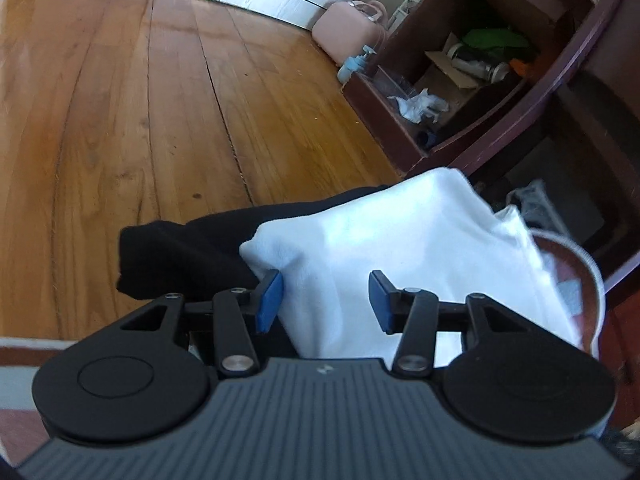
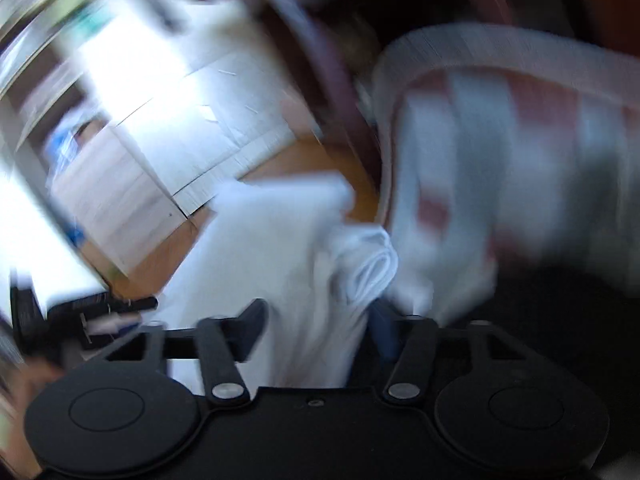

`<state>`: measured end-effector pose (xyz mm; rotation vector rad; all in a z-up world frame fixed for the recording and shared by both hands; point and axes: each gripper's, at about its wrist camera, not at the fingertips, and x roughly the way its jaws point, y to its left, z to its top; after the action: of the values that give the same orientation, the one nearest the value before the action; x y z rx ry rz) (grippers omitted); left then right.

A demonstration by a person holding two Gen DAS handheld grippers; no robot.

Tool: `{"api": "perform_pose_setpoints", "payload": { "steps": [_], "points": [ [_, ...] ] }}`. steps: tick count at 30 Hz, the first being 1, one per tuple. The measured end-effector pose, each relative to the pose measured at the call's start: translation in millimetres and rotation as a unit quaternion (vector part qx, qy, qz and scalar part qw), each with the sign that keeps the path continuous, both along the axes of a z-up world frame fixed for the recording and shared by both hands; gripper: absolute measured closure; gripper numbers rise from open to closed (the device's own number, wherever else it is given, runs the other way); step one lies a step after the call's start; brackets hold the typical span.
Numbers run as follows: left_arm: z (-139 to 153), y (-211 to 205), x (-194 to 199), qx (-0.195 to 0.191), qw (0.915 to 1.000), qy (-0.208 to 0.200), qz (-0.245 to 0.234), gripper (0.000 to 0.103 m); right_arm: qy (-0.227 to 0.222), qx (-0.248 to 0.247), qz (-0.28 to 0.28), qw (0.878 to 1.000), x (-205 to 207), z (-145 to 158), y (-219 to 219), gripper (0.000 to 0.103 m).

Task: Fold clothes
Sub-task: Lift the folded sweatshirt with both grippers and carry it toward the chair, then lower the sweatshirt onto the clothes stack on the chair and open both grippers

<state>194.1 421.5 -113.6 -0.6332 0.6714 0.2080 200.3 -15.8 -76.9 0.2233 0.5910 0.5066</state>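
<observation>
Left wrist view, nearest first: left gripper [image 1: 326,300] stands partly open, blue pads [image 1: 269,300] spread with the white garment [image 1: 400,248] bulging between them. The left pad touches a fold edge; the right pad looks clear of the cloth, so I read it as not clamped. A black garment [image 1: 180,256] lies just beside the white one, partly under it. Beyond that is wooden floor [image 1: 140,100], and further off a dark red cabinet [image 1: 500,100] with clutter on its shelf, then a pink case [image 1: 348,32] by the white drawers.

Right wrist view is heavily blurred (hand in motion, so treat detail as soft). Right gripper [image 2: 316,324] is also partly spread, with white cloth running up through the gap and a rolled hem [image 2: 372,264] just ahead of the right finger. Whether the pads press on it I can't tell. A red and white patterned piece [image 2: 500,160] hangs just beyond.

Step in hand, by my read: getting a two-point hold on the white garment to make a fold.

To do it well:
- close each jaw on a single edge, not a bunched wad
- keep the black garment out of the pinch
- let the right hand settle before closing
- keep both holds level so the fold line comes out straight
</observation>
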Motion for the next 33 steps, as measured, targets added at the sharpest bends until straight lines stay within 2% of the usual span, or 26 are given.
{"api": "perform_pose_setpoints", "payload": {
  "steps": [1, 2, 3, 4, 6, 8, 10, 12, 15, 17, 20, 22, 23, 24, 25, 27, 28, 30, 33],
  "points": [
    [3.0, -2.9, -1.3, 0.020, 0.9997, 0.006, 0.011, 0.059, -0.030, -0.029, 0.012, 0.999, -5.7, 6.7, 6.9, 0.057],
    [6.0, -5.9, -2.7, 0.040, 0.9989, 0.011, 0.021, 0.060, -0.046, -0.036, 0.023, 0.998, -6.8, 8.8, 10.3, 0.067],
    [8.1, -6.7, -6.9, 0.045, 0.9982, 0.010, 0.040, 0.060, -0.052, -0.032, 0.032, 0.998, -4.8, 7.9, 11.0, 0.077],
    [8.7, -4.6, -12.1, 0.031, 0.9983, 0.000, 0.051, 0.060, -0.060, -0.029, 0.040, 0.997, -3.6, 6.9, 10.8, 0.080],
    [7.0, 2.8, -20.6, -0.019, 0.9983, -0.023, 0.051, 0.060, -0.082, -0.034, 0.046, 0.995, -4.2, 4.4, 7.5, 0.083],
    [5.2, 7.1, -22.1, -0.050, 0.9976, -0.029, 0.037, 0.060, -0.086, -0.078, 0.018, 0.993, -4.5, -1.7, 5.7, 0.084],
    [5.7, 7.2, -21.2, -0.057, 0.9977, -0.029, 0.022, 0.060, -0.059, -0.105, -0.005, 0.993, 1.8, -18.2, 3.8, 0.084],
    [7.7, 2.1, -19.4, -0.034, 0.9991, -0.024, 0.011, 0.060, -0.043, -0.146, -0.018, 0.988, 4.4, -34.9, 10.7, 0.084],
    [7.1, -2.5, -12.0, -0.013, 0.9998, -0.015, 0.004, 0.055, -0.057, -0.211, -0.018, 0.976, -1.6, -43.4, 29.4, 0.084],
    [1.8, -1.5, -4.4, -0.016, 0.9998, -0.007, 0.001, 0.051, -0.056, -0.216, -0.020, 0.975, -2.1, -38.6, 31.6, 0.084],
    [-12.2, 5.1, 5.1, -0.049, 0.9987, -0.013, -0.008, 0.042, -0.026, -0.194, -0.026, 0.980, 10.1, -39.0, 22.1, 0.084],
    [-20.2, 8.8, 9.5, -0.070, 0.9973, -0.019, -0.009, 0.033, -0.009, -0.171, -0.023, 0.985, 16.4, -40.2, 14.6, 0.082],
    [-23.1, 9.3, 11.6, -0.076, 0.9969, -0.021, -0.008, 0.033, -0.012, -0.161, -0.019, 0.987, 11.4, -33.3, 10.8, 0.080],
    [-24.1, 9.0, 14.2, -0.074, 0.9971, -0.018, -0.007, 0.036, -0.016, -0.151, -0.014, 0.988, 6.3, -26.3, 7.0, 0.074],
    [-24.4, 8.5, 17.0, -0.068, 0.9975, -0.014, -0.006, 0.052, -0.020, -0.141, -0.009, 0.990, 1.3, -19.3, 3.2, 0.068],
    [-25.3, 8.2, 18.0, -0.072, 0.9973, -0.013, -0.006, 0.081, -0.034, -0.121, 0.006, 0.992, -12.2, -3.5, -2.9, 0.066],
    [-25.7, 8.2, 18.1, -0.075, 0.9971, -0.014, -0.007, 0.084, -0.057, -0.112, 0.026, 0.992, -26.7, 8.6, -2.6, 0.062],
    [-28.4, 9.7, 13.6, -0.094, 0.9952, -0.026, -0.001, 0.085, -0.098, -0.081, 0.088, 0.988, -55.1, 28.1, 0.5, 0.052],
    [-35.2, 16.4, 6.6, -0.135, 0.9897, -0.046, 0.012, 0.085, -0.118, -0.079, 0.165, 0.976, -77.2, 31.1, 20.7, 0.036]
  ]
}}
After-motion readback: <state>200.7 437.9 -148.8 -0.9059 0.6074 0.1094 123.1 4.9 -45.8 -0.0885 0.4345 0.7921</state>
